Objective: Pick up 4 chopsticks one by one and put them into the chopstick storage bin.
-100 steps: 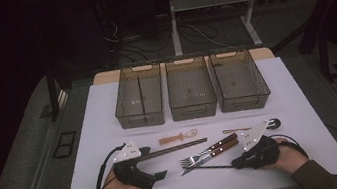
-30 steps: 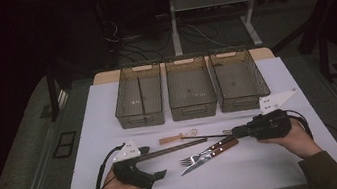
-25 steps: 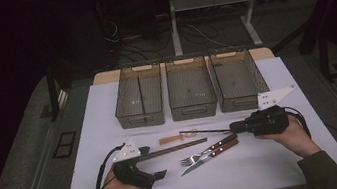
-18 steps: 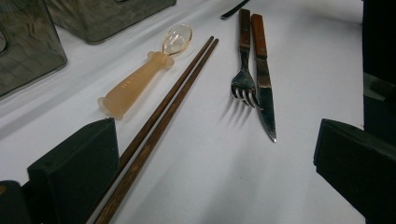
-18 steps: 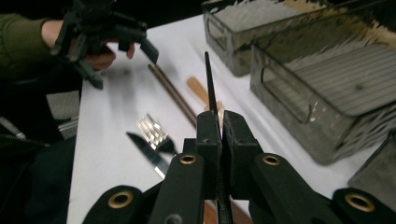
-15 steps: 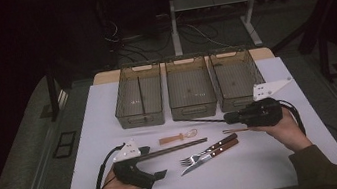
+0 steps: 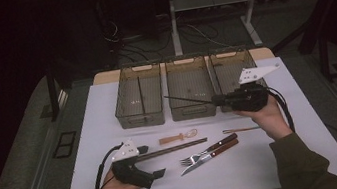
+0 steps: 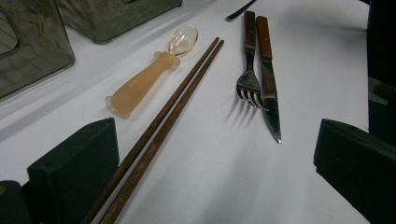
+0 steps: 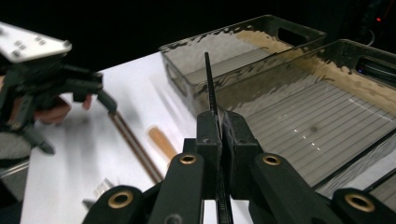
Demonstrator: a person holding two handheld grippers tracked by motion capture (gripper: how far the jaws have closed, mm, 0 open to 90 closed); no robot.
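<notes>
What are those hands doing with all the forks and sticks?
A person is sorting cutlery into three bins. The right tool is shut on a thin black stick and holds it over the middle bin. The left tool rests open on the table by the chopsticks. A spoon, fork and knife lie on the table.

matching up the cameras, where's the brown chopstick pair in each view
High view: the brown chopstick pair lies lower centre, pointing right and slightly up.
Left gripper view: it runs diagonally from the bottom left up to the top centre.
Right gripper view: it lies left of centre, slanting down to the right.
Shared landmark: the orange spoon lying alongside the pair, also in the left gripper view and right gripper view.
</notes>
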